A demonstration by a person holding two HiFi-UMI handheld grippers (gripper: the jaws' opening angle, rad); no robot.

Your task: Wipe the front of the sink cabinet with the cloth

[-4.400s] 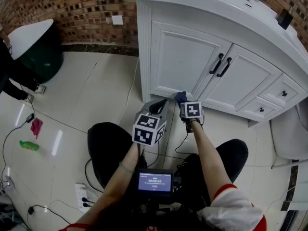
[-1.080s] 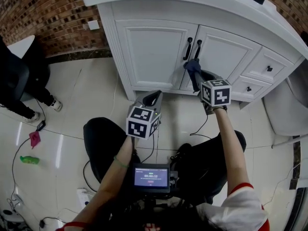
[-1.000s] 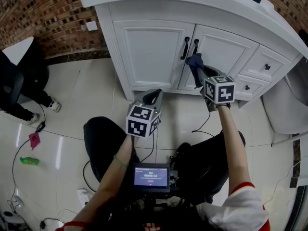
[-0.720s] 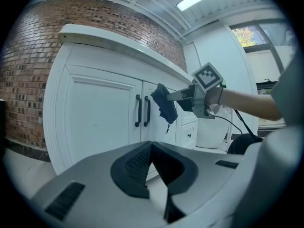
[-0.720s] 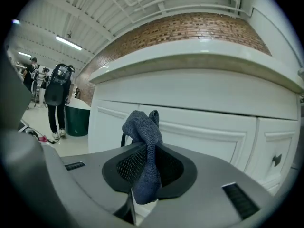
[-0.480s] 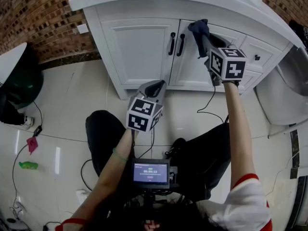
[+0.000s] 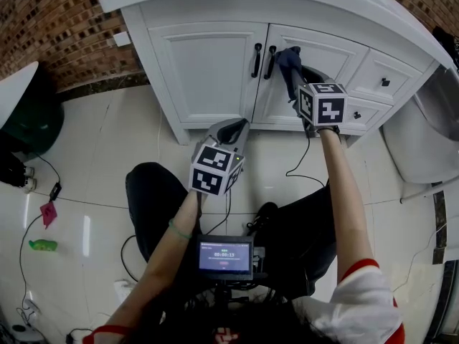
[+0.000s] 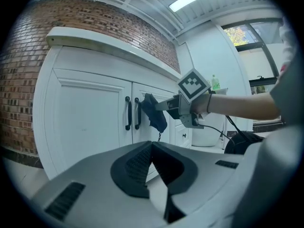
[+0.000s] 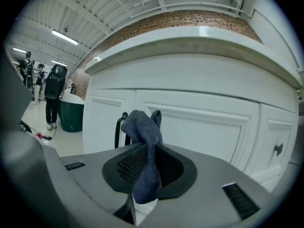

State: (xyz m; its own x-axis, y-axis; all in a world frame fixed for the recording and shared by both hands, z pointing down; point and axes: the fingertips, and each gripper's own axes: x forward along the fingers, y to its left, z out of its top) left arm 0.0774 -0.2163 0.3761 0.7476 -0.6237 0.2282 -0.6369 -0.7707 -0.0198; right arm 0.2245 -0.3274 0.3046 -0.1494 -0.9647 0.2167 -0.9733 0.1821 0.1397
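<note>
The cloth (image 7: pixel 288 63) is brought back down from the top edge of the sink cabinet (image 7: pixel 159 77), where it was seen half a second ago. It is now held, seemingly touching, on the right-hand door (image 7: pixel 326 57), just beside the twin handles (image 7: pixel 263 60). An up-and-down stroke is being laid over that door, so wiping is judged under way, with the left door (image 7: pixel 204 67) and drawers (image 7: pixel 384 83) perhaps still to be done. The cloth is pinched fast in the right gripper (image 9: pixel 153 151). Its long axis is run roughly up-down, bunched end pointed at the door, tail hung below the jaws. The left gripper (image 8: pixel 152 147) is kept closed on nothing, parked low, apart from the cabinet.
</note>
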